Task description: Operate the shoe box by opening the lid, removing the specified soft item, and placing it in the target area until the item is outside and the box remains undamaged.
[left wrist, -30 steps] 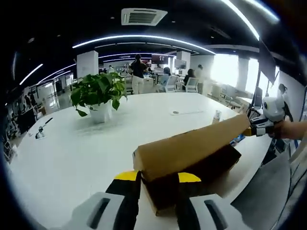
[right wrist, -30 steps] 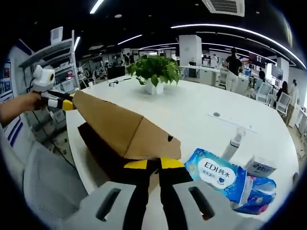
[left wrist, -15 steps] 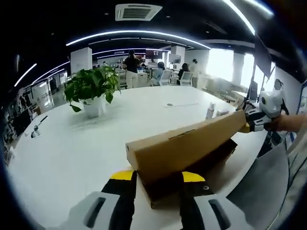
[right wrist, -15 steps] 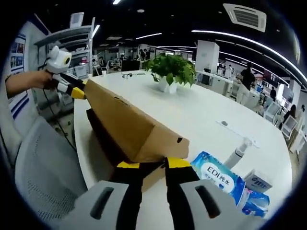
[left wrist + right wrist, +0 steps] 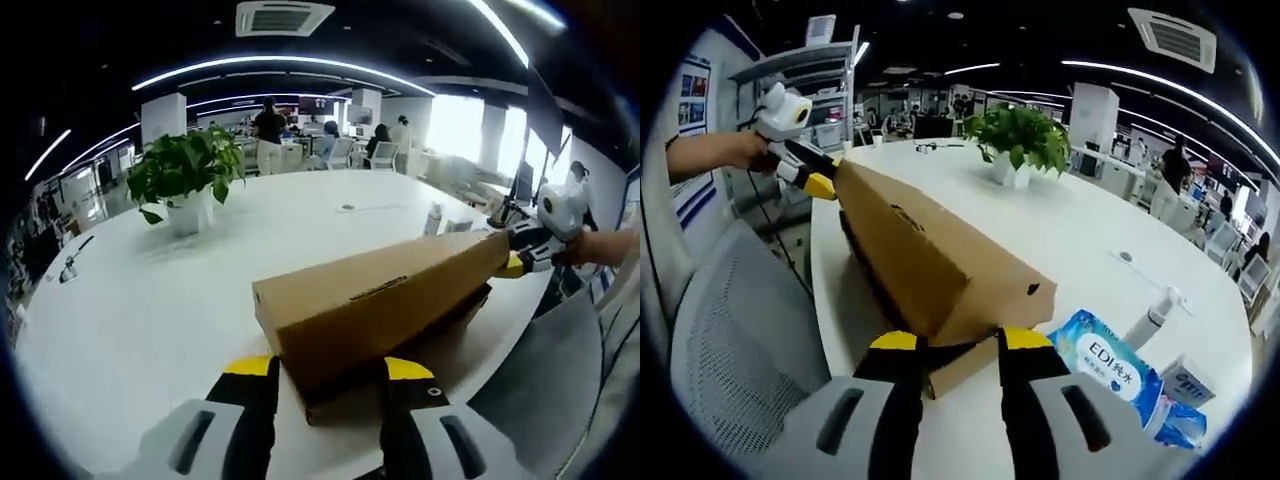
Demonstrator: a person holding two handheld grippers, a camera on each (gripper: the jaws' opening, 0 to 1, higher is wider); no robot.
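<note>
- Left gripper [image 5: 322, 368]: jaws stand apart, yellow tips on either side of the near end of the lid [image 5: 375, 302]. End wall of the lid sits between the tips; contact on both sides looks likely, so it reads as clamped on the lid end.
- Right gripper [image 5: 956, 342]: same arrangement at the opposite end. Yellow tips flank the lid's end wall, the one with a small hole. Jaws part-way open, closed onto the cardboard.
- Shoe box [image 5: 440, 345]: brown cardboard, long, lying on the white table [image 5: 150, 300] near the edge next to a grey mesh chair [image 5: 735, 340]. Lid is raised and tilted over the base; dark gap visible beneath it in the left gripper view. Base rests on the table.
- Contents of the box: cannot tell, interior is hidden by the lid.
- In the left gripper view the other gripper shows at the far end of the lid, held by a hand [image 5: 605, 247]. The right gripper view shows the mirror case.
- Just beside the box end, right gripper view: blue wet-wipes pack [image 5: 1102, 357], a spray bottle [image 5: 1150, 317] lying down, a small white carton [image 5: 1193, 377].
- Mid table: potted green plant [image 5: 183, 178] in a white pot, well apart from the box.
- Far: open office, people standing and seated, ceiling light strips.
</note>
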